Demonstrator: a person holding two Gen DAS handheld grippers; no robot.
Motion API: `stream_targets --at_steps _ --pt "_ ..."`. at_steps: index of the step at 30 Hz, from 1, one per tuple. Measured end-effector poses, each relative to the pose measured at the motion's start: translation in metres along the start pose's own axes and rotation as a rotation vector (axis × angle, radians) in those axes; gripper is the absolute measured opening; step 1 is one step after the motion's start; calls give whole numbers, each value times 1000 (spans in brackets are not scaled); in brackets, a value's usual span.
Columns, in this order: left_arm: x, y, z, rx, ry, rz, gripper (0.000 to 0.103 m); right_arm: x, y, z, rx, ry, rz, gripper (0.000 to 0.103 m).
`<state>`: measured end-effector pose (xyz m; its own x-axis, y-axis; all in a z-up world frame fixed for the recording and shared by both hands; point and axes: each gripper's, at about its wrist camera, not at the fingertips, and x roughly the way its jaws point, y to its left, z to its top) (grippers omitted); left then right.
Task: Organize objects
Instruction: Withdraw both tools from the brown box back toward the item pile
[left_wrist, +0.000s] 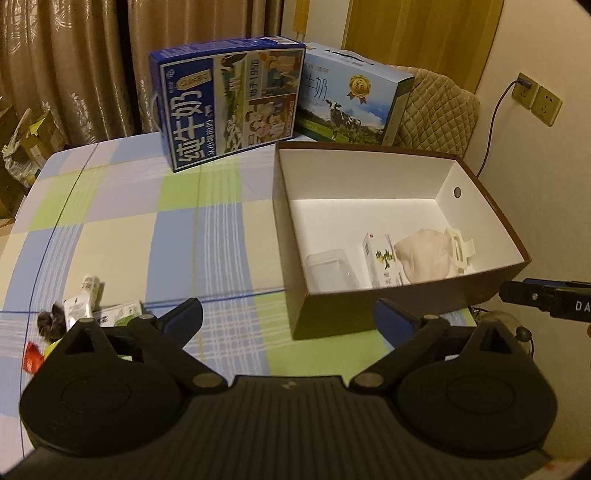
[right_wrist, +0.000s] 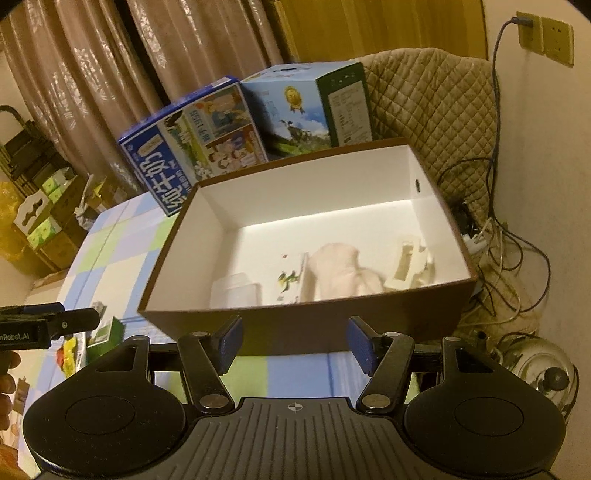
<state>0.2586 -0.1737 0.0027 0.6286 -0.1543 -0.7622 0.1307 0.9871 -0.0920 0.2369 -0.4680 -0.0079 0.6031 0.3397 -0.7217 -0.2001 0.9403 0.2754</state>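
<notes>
Left wrist view: brown cardboard box with white inside (left_wrist: 373, 177) sits open on the checked blue-green-cream tablecloth (left_wrist: 147, 229), toward its right side. Already inside, along the near wall: clear plastic tub (left_wrist: 330, 271), small white carton with green print (left_wrist: 380, 264), crumpled pale cloth pouch (left_wrist: 424, 258), cream plastic clip (left_wrist: 460, 249). Most of the box floor is bare.

Loose on the cloth, well apart from the box at the near left: small white sachets (left_wrist: 83, 299), a dark fuzzy lump (left_wrist: 50, 323), a red wrapper (left_wrist: 31, 356); some hidden behind the tool. Judgement: roughly half sorted, this pile left to move.

Left gripper (left_wrist: 288, 317) hangs over the cloth with jaws spread wide, nothing between them. Right gripper (right_wrist: 293, 343) hovers just before the box's near wall, jaws also wide and bare.

Behind the box: two milk cartons, dark blue (left_wrist: 229, 99) and light blue (left_wrist: 351, 96); curtains beyond.
</notes>
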Motion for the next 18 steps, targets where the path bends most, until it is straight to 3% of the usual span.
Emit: stream_targets --at_steps 18 --pt "-41 72 -45 -66 10 13 98 4 78 -35 -35 45 26 59"
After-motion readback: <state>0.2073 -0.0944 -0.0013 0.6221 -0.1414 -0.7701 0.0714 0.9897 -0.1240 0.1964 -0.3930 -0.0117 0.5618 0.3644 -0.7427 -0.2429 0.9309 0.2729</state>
